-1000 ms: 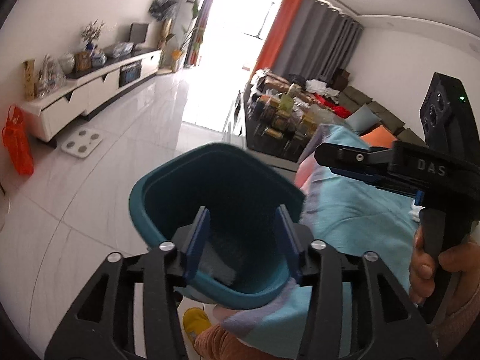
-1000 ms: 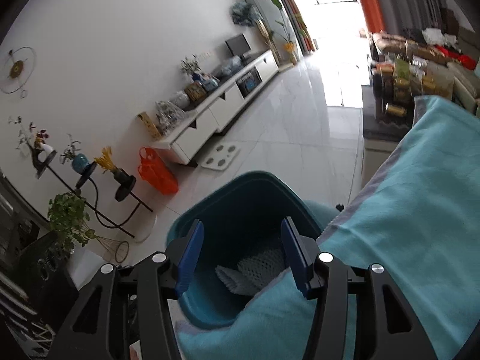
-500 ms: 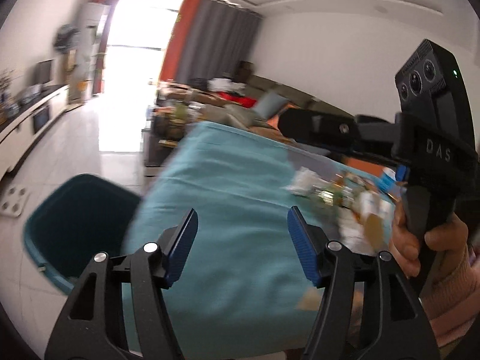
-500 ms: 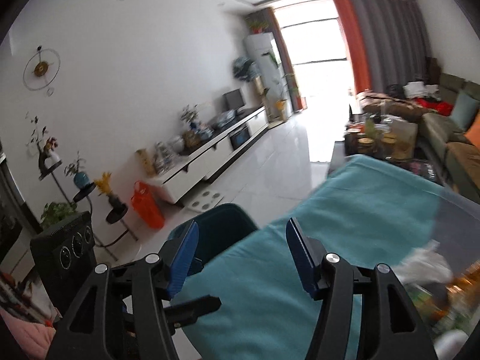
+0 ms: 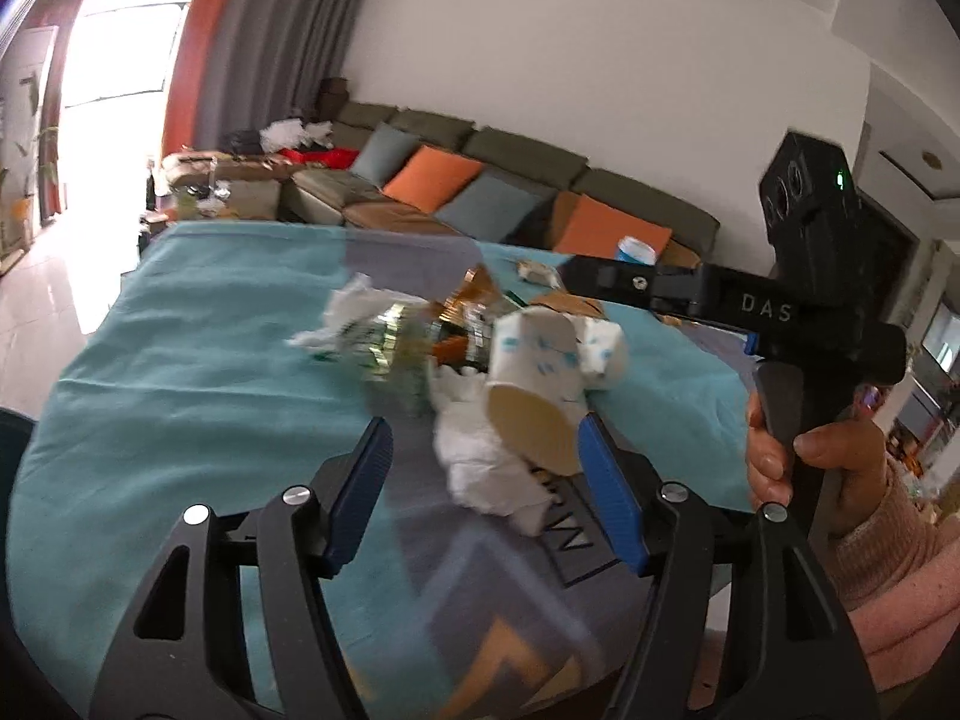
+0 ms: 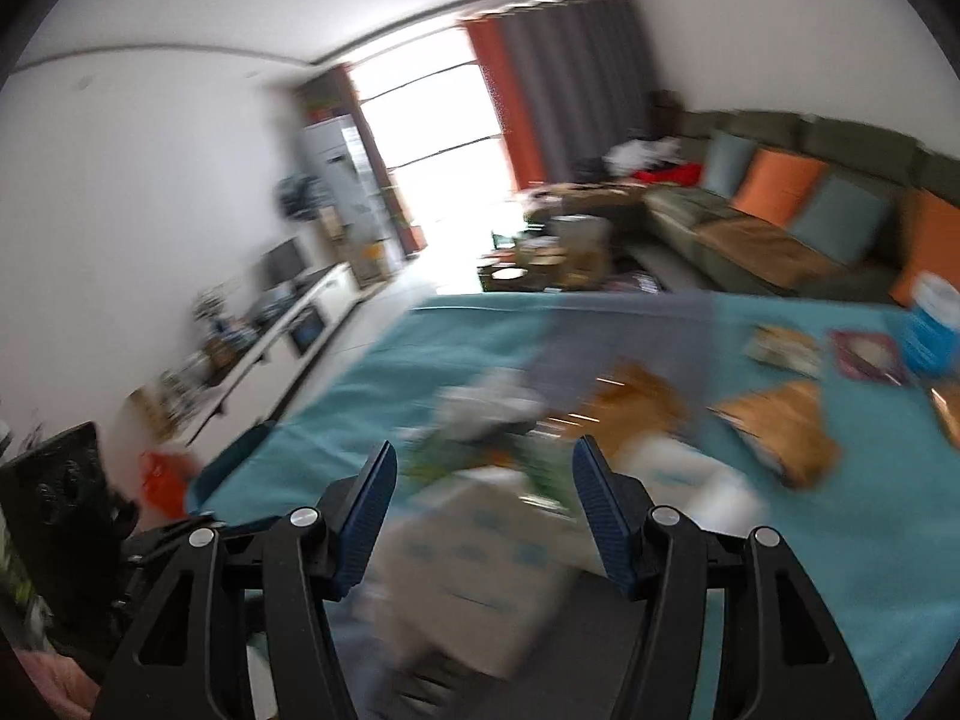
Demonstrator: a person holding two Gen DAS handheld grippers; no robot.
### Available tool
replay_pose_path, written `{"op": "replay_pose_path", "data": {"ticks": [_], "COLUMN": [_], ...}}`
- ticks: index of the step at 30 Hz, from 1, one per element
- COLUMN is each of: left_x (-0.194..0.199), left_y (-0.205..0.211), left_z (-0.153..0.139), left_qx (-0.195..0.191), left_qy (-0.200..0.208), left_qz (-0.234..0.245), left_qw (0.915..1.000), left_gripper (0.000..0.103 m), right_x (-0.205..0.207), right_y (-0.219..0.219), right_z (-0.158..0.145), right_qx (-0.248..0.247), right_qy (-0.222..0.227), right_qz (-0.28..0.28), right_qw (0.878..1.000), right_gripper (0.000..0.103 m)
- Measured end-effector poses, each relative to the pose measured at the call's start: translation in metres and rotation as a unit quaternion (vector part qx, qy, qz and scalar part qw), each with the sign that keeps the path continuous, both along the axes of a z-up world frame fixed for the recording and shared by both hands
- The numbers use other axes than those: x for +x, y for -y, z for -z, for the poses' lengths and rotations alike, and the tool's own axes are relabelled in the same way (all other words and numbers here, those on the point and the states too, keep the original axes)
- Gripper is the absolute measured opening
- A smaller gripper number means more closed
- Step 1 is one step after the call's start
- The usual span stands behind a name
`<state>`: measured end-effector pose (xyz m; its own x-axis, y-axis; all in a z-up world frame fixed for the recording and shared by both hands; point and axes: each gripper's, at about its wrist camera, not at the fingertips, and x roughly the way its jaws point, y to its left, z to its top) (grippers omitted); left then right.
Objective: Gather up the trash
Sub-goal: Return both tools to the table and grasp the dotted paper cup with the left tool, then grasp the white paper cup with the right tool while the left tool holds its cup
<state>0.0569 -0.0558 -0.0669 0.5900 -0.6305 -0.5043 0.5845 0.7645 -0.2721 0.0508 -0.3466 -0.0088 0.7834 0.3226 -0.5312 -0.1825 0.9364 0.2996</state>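
A heap of trash lies on the teal tablecloth point(image 5: 180, 396): a tipped white paper cup point(image 5: 537, 381) with blue marks, crumpled white tissue point(image 5: 480, 468), a shiny green wrapper point(image 5: 393, 354) and orange wrappers point(image 6: 780, 429). My left gripper point(image 5: 483, 483) is open and empty, its fingers either side of the tissue and cup. My right gripper point(image 6: 483, 507) is open and empty just above the blurred cup point(image 6: 474, 564); in the left wrist view its body point(image 5: 774, 312) hovers to the right of the heap. The teal bin's rim point(image 6: 237, 447) shows past the table's left edge.
A blue-and-white tub point(image 6: 933, 324) and flat packets point(image 6: 864, 354) lie at the table's far right. A sofa with orange and grey cushions point(image 5: 432, 177) stands behind the table. A white TV cabinet point(image 6: 264, 348) lines the left wall.
Both grippers have swung right, away from the teal bin and over the table. The trash heap now lies between their open fingers. Both stay open.
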Motion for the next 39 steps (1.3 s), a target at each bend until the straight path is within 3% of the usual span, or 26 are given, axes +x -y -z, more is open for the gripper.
{"op": "replay_pose_path", "data": {"ticks": [5,11,18,23,27,39], "left_x": [0.014,0.031,0.048,0.045,0.042,0.032], "left_y": [0.023,0.036,0.042,0.042,0.041,0.041], "left_z": [0.008,0.017,0.026,0.023,0.019,0.008], "left_qx": [-0.001,0.0,-0.002,0.001,-0.002,-0.001], "left_qy": [-0.022,-0.049,-0.076,-0.071,-0.064,-0.042], "left_qz": [0.017,0.019,0.019,0.018,0.021,0.028], "left_qw": [0.9996,0.9986,0.9969,0.9973,0.9977,0.9987], "left_gripper": [0.064,0.061,0.041,0.039,0.032,0.027], "right_x": [-0.006,0.004,0.018,0.024,0.026,0.014], "right_y": [0.042,0.066,0.074,0.073,0.076,0.085], "right_z": [0.02,0.05,0.068,0.073,0.075,0.069], "right_qx": [0.005,0.04,0.075,0.089,0.1,0.11], "right_qy": [-0.017,-0.055,-0.088,-0.103,-0.107,-0.084], "right_qz": [0.068,0.086,0.081,0.071,0.067,0.067], "right_qw": [0.998,0.994,0.99,0.988,0.987,0.988], "right_gripper": [0.066,0.067,0.067,0.065,0.05,0.049]}}
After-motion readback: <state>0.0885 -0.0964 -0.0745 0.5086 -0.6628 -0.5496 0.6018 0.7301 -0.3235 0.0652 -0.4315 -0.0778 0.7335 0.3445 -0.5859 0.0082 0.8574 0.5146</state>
